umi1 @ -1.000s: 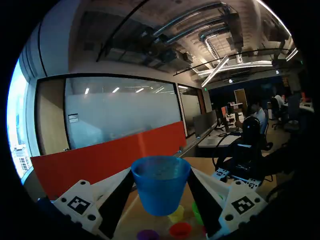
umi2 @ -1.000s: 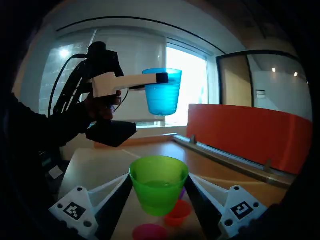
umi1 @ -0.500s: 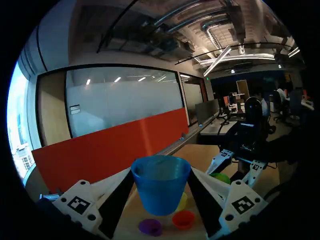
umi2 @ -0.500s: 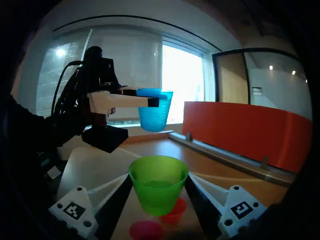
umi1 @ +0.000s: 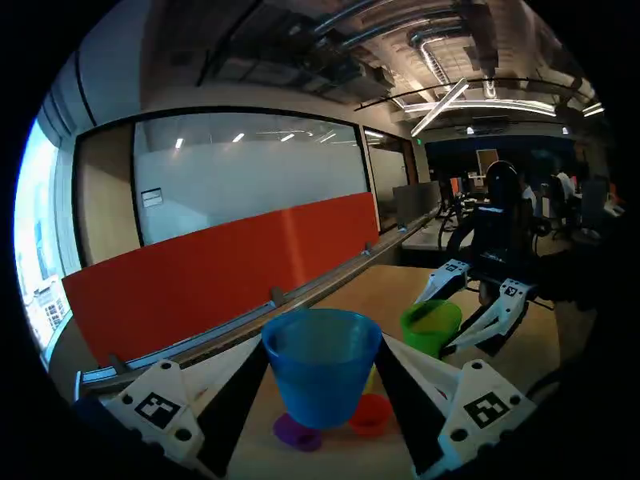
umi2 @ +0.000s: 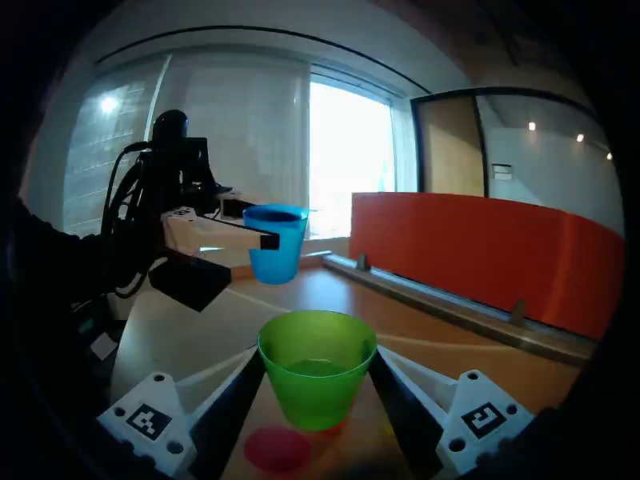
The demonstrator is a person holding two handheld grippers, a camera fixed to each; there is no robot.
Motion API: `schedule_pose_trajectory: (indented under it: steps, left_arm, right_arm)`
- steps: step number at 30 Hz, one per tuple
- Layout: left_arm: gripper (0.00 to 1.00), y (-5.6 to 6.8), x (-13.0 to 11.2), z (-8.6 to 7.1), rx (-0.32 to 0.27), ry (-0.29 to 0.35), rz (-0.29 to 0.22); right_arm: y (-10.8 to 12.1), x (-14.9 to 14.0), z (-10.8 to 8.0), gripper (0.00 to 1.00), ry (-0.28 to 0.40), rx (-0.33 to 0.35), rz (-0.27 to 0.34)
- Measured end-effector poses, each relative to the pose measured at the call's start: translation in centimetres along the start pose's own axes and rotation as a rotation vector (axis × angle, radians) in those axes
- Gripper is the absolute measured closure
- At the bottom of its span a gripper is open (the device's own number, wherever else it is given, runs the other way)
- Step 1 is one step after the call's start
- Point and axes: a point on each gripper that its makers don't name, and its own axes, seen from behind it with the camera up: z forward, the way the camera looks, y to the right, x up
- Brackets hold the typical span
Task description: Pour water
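Left tongs point(umi1: 322, 346) clamped the blue cup point(umi1: 320, 384), upright; we couldn't tell what was in it. Right tongs point(umi2: 316, 356) clamped the green cup point(umi2: 316, 392), upright, some liquid inside. From the left tongs the green cup sat ahead-right, close by; from the right tongs the blue cup sat ahead-left and higher. Both hung above the worktop point(umi2: 200, 328). We judged the next move as bringing one rim over the other, then tilting.
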Motion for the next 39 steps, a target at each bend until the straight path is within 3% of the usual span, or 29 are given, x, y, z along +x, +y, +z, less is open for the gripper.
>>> schedule_pose_trajectory:
  steps: [17,24,39]
  left_arm:
    - [0.12,1.0,-4.6,0.4,-0.029,-0.095,-0.018]
    - [0.12,2.1,-7.4,0.7,-0.062,-0.166,-0.009]
    - [0.12,3.0,-12.4,0.7,-0.088,-0.274,-0.012]
  right_arm:
    - [2.0,-1.4,-1.7,0.1,-0.068,-0.036,-0.006]
    - [2.8,-3.2,-2.0,0.1,-0.124,-0.034,0.007]
    - [4.4,-6.1,-2.1,0.1,-0.216,-0.04,0.008]
